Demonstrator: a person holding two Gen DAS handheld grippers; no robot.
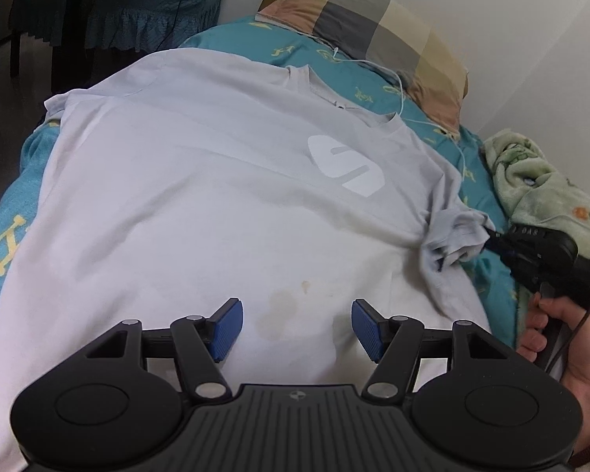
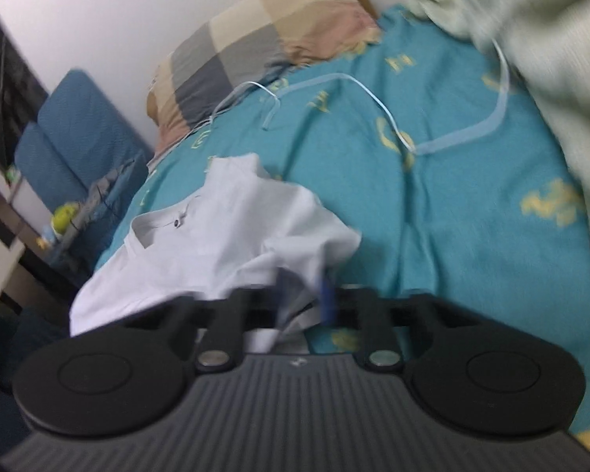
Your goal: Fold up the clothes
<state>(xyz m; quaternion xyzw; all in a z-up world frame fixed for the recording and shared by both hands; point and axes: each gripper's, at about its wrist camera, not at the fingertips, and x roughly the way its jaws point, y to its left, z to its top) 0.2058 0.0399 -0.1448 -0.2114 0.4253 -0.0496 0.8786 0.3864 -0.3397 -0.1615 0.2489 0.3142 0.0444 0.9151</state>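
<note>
A pale grey T-shirt (image 1: 200, 181) with a white logo (image 1: 346, 165) lies spread face up on the bed, collar toward the pillow. My left gripper (image 1: 297, 328) hovers open over the shirt's lower part, near some faint stains, with nothing between its blue pads (image 1: 228, 326). My right gripper (image 1: 487, 236), held by a hand (image 1: 554, 338), is shut on the shirt's right sleeve (image 1: 456, 232), which is bunched and pulled off the bed. In the blurred right wrist view the sleeve cloth (image 2: 255, 228) sits pinched between that gripper's (image 2: 306, 306) fingers.
A teal bedsheet (image 1: 11, 212) with yellow marks covers the bed. A checked pillow (image 1: 377, 27) lies at the head, a white cable (image 1: 397, 82) beside it. A green fleece blanket (image 1: 531, 173) lies at the right edge. A blue-covered chair (image 1: 114, 11) stands beyond the bed.
</note>
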